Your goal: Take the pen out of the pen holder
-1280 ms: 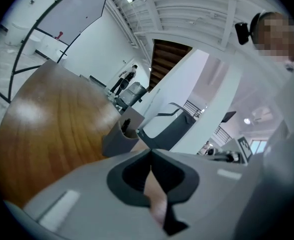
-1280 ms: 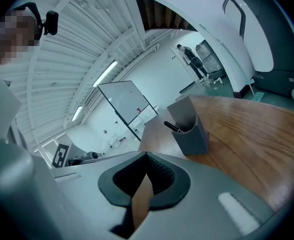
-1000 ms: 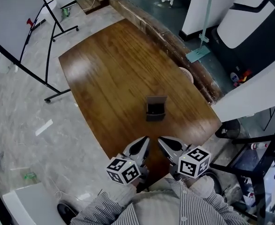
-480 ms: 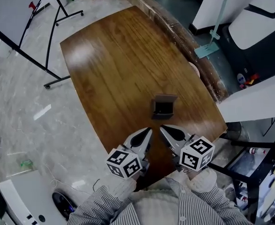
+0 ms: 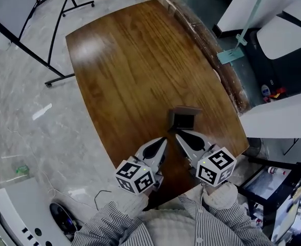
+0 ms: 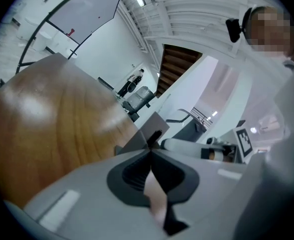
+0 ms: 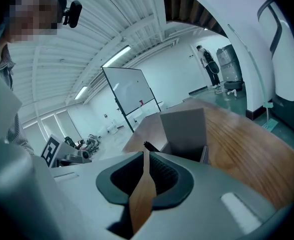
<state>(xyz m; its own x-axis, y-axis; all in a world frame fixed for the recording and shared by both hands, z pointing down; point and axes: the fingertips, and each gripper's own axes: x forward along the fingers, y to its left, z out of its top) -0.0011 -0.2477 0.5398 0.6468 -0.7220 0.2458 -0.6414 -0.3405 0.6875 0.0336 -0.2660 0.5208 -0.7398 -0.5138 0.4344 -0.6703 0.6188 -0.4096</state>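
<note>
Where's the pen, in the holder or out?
In. The pen pokes its dark tip above the rim of the grey pen holder, which stands upright on the table.

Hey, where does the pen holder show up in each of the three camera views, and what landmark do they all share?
Head view: the pen holder is just right of the picture's centre, on the near part of the wooden table.
Left gripper view: the pen holder is at centre, slightly below the middle, grey box at the table's right edge.
Right gripper view: the pen holder is right of centre, open top facing the camera.
Shared landmark: the wooden table.
</note>
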